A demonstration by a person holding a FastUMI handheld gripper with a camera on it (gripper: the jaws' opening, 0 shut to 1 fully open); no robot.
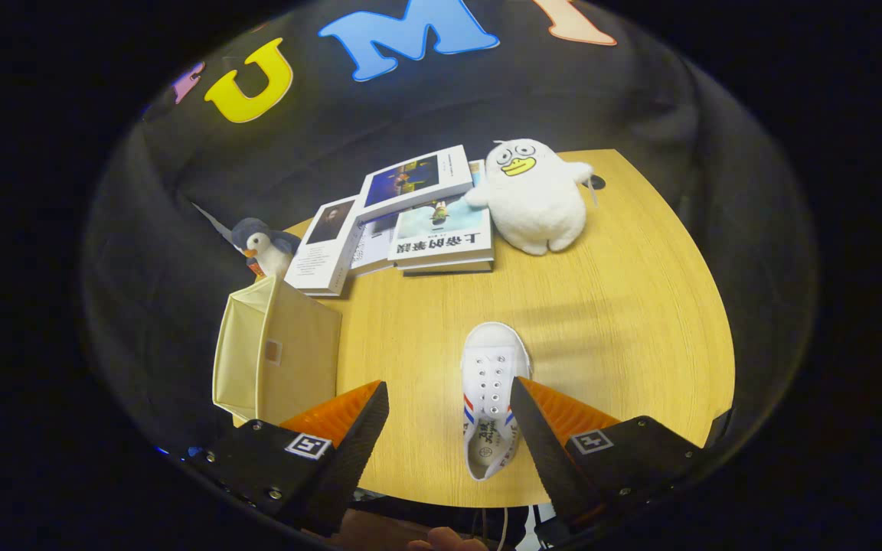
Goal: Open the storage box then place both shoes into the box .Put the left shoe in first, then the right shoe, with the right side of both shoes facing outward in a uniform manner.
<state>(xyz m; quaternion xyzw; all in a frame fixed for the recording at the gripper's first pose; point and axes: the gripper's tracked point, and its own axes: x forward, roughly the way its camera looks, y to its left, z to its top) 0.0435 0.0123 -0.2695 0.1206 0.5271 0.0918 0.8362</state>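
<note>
While the tongs hang spread wide apart over the near edge of the bench, gripping nothing, one white canvas sneaker lies on the wood just ahead of them, nearer the right finger, which partly covers its side. Its toe points away from the tongs, its heel opening faces them, and it has rows of eyelets and red and blue stripes on its side. One storage box of pale cream fabric stands at the bench's left edge, beyond the left finger; its flat side faces the view, so what is inside cannot be told. The bench is a rounded top of light wood grain. At its far side lie about four books in a loose overlapping pile. Two plush toys sit by them: a fluffy white duck touching the pile's right end, and a small grey penguin at the left.
</note>
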